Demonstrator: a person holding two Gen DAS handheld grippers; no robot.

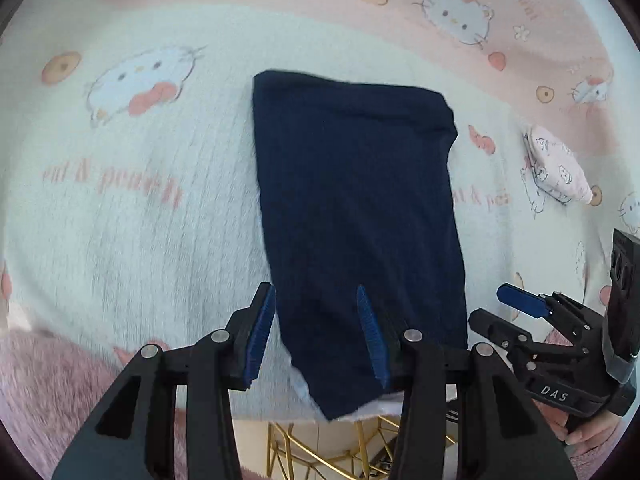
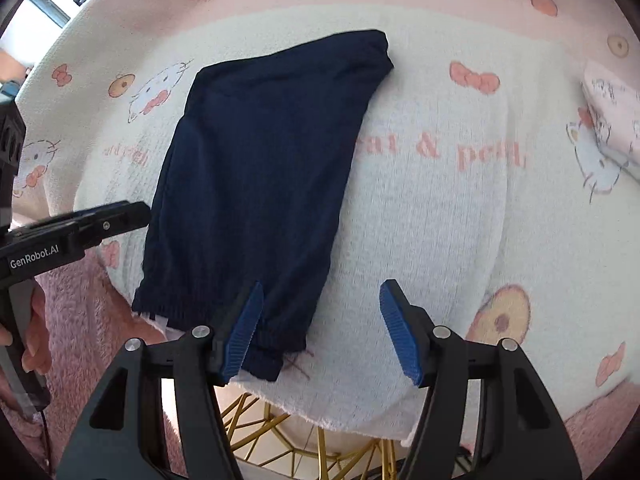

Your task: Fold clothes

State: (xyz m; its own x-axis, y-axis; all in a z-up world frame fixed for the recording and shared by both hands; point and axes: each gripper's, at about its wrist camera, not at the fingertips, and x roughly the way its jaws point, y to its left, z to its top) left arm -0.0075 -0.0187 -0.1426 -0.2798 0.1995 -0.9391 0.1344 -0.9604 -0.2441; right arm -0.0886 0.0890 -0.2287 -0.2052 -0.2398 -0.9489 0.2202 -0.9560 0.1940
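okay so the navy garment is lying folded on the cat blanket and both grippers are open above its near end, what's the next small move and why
Probably lower both grippers onto the near hem and pinch it, to fold it toward the far end. The navy garment lies flat as a long strip; the left gripper and right gripper both stand open with nothing between their pads, poised over that elastic edge.

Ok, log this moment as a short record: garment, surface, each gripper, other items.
garment: navy garment, folded into a long panel, lying flat, elastic band at the near end
surface: cartoon-cat blanket
left gripper: jaws open, above the garment's near end, nothing held
right gripper: jaws open, at the near right corner, nothing held
other: small folded pink cloth, to the right, apart from the garment
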